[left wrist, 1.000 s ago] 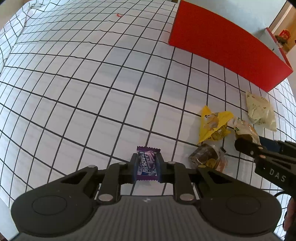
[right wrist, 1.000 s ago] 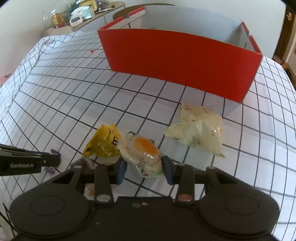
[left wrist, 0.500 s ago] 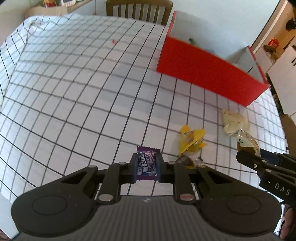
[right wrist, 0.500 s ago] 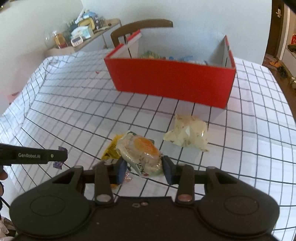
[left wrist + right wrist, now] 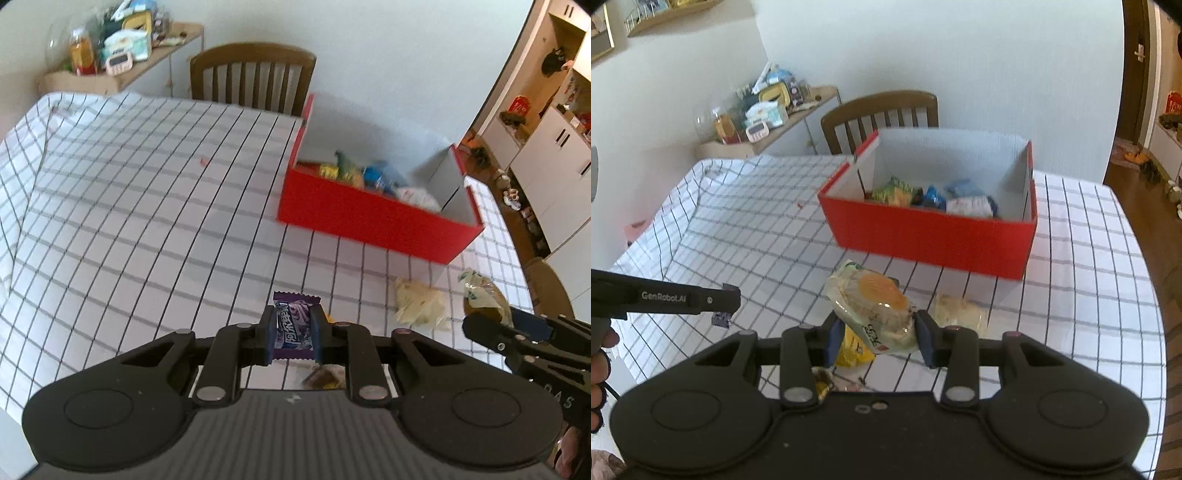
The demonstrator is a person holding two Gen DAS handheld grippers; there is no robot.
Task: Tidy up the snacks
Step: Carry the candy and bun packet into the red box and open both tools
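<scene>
A purple candy packet (image 5: 294, 328) is clamped in the left gripper (image 5: 293, 334), a wrapped bun (image 5: 875, 314) in the right gripper (image 5: 878, 336); carriage over the red box (image 5: 934, 236) is judged next.

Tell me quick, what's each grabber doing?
Left gripper: shut on the purple candy.
Right gripper: shut on the clear-wrapped bun.

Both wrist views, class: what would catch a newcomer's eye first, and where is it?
The open red cardboard box with snack packets inside, at the far side of the checked tablecloth. Nearer, the left gripper clamps a small purple candy wrapper, and the right gripper clamps a clear-wrapped round bun with an orange centre.
</scene>
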